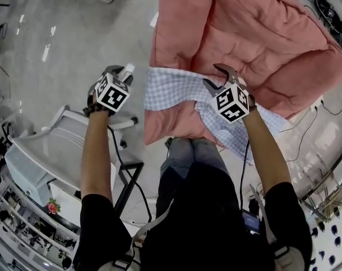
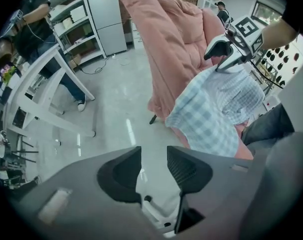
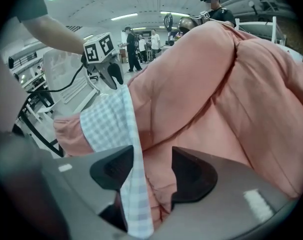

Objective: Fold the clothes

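Your folding looks barely begun, judging by how things lie: the checked shirt [image 1: 176,89] is draped loosely over the near edge of the pink quilt [image 1: 261,33], rumpled, with one part trailing off that edge toward your legs and no neat fold showing yet. Your right gripper [image 1: 213,75] sits over the quilt's near edge with its jaws spread; a strip of the shirt runs up between them, close to one pad, but they are not clamped on it. Your left gripper [image 1: 121,71] hangs just off the quilt's left side, near the shirt's left end, jaws parted with only floor [image 2: 111,114] between them. Every fold seems left to do, and flattening first.
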A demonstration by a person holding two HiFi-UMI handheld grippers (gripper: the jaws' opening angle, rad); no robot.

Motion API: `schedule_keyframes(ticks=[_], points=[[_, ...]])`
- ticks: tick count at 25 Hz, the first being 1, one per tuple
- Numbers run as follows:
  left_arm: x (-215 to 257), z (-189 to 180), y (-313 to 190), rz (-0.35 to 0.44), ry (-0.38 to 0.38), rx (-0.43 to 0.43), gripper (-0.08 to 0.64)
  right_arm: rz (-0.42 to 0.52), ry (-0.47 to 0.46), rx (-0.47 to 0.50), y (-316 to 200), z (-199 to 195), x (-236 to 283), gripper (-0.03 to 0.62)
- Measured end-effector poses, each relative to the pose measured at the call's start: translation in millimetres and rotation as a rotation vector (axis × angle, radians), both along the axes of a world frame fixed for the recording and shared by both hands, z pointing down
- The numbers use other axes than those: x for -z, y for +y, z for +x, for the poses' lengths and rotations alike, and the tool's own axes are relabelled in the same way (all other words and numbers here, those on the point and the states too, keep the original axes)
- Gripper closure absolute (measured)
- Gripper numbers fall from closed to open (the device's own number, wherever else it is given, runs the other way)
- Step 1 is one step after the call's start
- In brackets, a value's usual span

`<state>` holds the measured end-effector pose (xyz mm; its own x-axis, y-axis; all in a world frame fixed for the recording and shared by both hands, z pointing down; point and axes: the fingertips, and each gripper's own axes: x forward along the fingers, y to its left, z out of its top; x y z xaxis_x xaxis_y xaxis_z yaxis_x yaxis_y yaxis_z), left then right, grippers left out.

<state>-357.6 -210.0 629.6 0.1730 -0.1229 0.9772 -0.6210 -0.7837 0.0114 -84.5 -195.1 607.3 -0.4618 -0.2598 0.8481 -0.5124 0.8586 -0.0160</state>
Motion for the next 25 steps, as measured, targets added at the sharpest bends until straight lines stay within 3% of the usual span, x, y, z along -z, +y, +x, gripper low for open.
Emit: schedule_keyframes(ticks=[8, 14, 25], points=[[20.6, 42.2, 21.3, 0.078, 0.054, 0.007, 0.394, 0.025, 0.009, 0.032, 21.6, 17.6, 11.7, 0.275], [39.5, 64.3, 50.9, 0.154, 0.114, -0.009, 0.404, 0.096, -0.002, -0.038, 54.6, 28.1, 30.4, 0.282], [67.8, 150.9, 125.5, 0.175, 0.193, -0.217, 0.421, 0.019, 0.014, -0.137, 180.8, 60.3, 17.7, 0.333]])
